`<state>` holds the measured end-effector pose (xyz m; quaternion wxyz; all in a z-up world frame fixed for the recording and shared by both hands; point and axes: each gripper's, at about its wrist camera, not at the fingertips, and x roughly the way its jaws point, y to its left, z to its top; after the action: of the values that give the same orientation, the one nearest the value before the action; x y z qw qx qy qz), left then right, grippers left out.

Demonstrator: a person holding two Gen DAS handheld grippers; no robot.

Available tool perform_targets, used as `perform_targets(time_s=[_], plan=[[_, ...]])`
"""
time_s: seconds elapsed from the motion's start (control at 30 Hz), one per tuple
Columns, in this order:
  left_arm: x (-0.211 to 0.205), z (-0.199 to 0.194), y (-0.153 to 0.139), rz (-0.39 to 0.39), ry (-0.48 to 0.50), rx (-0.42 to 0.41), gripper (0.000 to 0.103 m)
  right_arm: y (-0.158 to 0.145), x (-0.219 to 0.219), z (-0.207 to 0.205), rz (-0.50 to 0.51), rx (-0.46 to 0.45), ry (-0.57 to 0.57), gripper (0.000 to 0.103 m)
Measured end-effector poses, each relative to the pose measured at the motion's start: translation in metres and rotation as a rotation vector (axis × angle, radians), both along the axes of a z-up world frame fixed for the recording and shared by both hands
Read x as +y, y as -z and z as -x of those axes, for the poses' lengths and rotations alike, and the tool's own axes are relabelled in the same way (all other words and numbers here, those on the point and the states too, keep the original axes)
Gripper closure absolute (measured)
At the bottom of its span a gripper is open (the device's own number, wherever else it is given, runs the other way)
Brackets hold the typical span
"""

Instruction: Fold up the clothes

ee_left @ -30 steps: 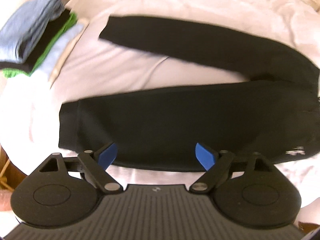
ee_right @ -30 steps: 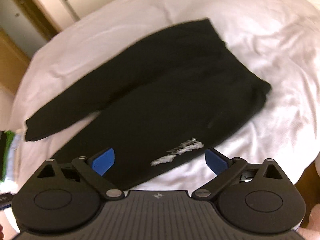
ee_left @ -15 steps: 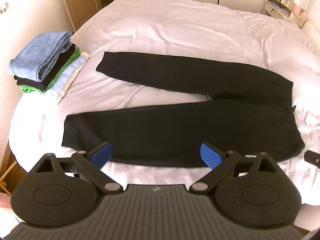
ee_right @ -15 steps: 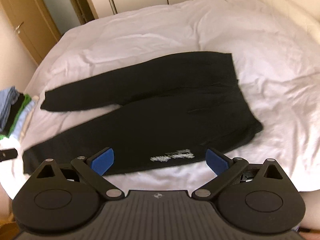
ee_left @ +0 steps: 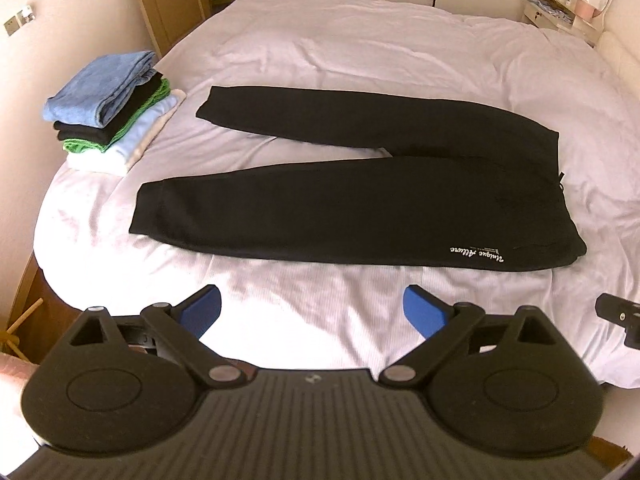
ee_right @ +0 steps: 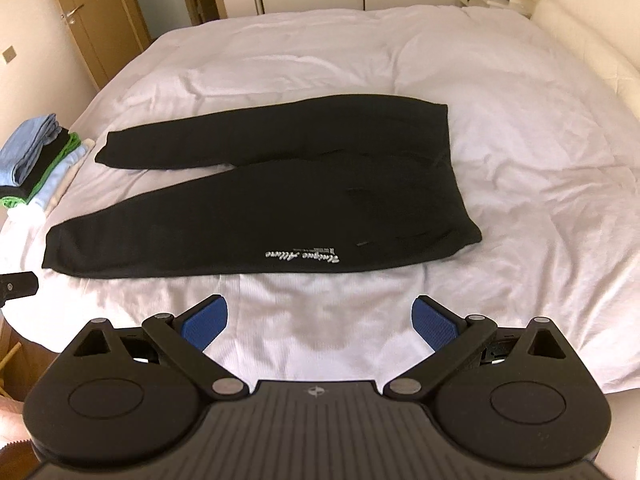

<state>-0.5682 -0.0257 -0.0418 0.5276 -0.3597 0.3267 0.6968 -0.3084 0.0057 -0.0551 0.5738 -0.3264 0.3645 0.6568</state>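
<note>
Both grippers have drawn back from the trousers (ee_left: 360,208) since a second ago, and bare sheet now shows ahead of each. The left gripper (ee_left: 312,312) and right gripper (ee_right: 318,320) hang released and empty over the near edge of the bed (ee_left: 360,60). The black trousers lie flat beyond them, legs toward the pile of folded clothes (ee_left: 112,108).

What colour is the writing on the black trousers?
White, in script lettering near the waist of the black trousers; clearest in the right wrist view.
</note>
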Motion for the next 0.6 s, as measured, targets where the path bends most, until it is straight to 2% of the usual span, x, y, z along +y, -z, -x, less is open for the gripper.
perform_targets(time_s=[0.6], plan=[[-0.048,0.009,-0.017,-0.020,-0.068,0.036,0.004,-0.025,-0.029,0.005,-0.034,0.032,-0.065,0.002]])
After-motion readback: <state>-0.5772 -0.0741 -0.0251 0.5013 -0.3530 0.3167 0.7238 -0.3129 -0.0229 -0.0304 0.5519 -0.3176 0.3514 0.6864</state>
